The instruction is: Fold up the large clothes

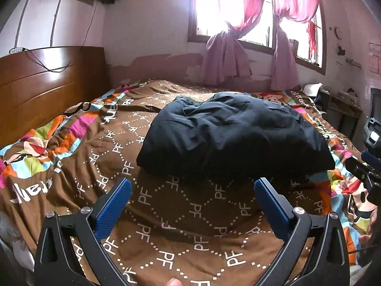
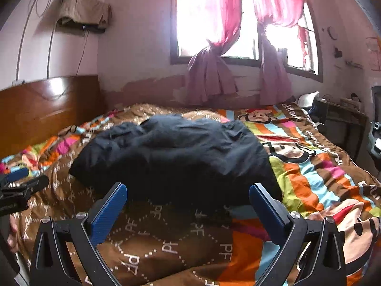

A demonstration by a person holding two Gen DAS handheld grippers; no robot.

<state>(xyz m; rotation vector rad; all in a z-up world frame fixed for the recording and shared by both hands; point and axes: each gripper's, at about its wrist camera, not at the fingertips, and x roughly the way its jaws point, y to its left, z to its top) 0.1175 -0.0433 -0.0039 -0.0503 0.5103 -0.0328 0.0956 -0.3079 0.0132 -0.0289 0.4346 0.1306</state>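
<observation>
Finding both jaws spread and empty, I judge the left hand-held gripper [image 1: 193, 188] and right hand-held gripper [image 2: 188, 193] should pinch the near hem of the dark garment [image 1: 233, 133] lying just ahead on the bed [image 1: 178, 226].

Backlit bedroom, heavy fisheye bend

Daylight blows out the window [image 1: 257, 12] ahead of both grippers; the right wrist view looks slightly blurred, perhaps motion; corners fall dark.
</observation>
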